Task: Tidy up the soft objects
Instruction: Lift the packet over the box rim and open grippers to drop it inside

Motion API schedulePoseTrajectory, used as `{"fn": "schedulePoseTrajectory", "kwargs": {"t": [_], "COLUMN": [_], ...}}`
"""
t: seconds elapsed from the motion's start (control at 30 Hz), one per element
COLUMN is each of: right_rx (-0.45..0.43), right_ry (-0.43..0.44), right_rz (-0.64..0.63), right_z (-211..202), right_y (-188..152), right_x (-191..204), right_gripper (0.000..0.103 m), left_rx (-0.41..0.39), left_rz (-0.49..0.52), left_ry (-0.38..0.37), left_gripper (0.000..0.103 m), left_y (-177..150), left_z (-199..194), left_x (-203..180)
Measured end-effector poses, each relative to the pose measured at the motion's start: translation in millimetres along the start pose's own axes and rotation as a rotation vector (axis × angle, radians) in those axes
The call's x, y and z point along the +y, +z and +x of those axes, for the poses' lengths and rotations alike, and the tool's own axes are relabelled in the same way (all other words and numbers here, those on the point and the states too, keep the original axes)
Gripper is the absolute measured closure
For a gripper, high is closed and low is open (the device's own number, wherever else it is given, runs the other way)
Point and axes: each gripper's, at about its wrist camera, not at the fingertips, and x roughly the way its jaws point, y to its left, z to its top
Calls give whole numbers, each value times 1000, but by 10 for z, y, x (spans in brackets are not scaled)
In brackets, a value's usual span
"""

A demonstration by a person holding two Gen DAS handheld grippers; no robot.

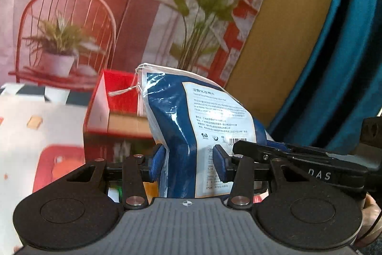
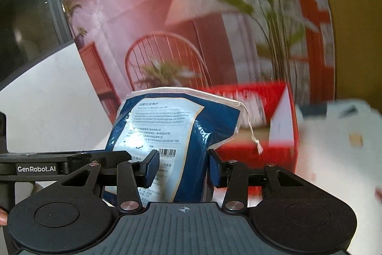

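Pouch (image 1: pixel 191 126) gripped by both grippers' fingers (image 1: pixel 158 164) before red printed backdrop (image 1: pixel 71 4).

Red box (image 1: pixel 119 97) on patterned tabletop (image 1: pixel 28 135).

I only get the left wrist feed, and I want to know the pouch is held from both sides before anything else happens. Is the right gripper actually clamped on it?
Observer: Yes. The right gripper has both pads pressed on the lower part of the blue pouch.
Operator: My view of the barcode is partly blocked. Is it covered on that side too?
Observer: No. The barcode shows whole there, just above the pads.
Operator: What lies off to the pouch's left in that view?
Observer: A white wall, with a dark pane above it.
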Motion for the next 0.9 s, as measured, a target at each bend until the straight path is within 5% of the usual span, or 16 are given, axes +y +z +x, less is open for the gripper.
{"fn": "schedulePoseTrajectory", "kwargs": {"t": [0.2,0.47,0.9], "right_rx": [-27,-38,125], "right_ry": [-3,-18,-87], "right_rz": [-64,-94,-76], "right_z": [364,906,1483], "right_y": [393,597,446], "right_x": [-159,-453,-958], "right_gripper": [62,62,61], "left_rx": [-43,-7,201], "left_rz": [-15,34,2], "left_ry": [10,63,64], "left_gripper": [56,56,55], "left_y": [322,595,441], "left_z": [285,903,1706], "left_x": [60,38,206]}}
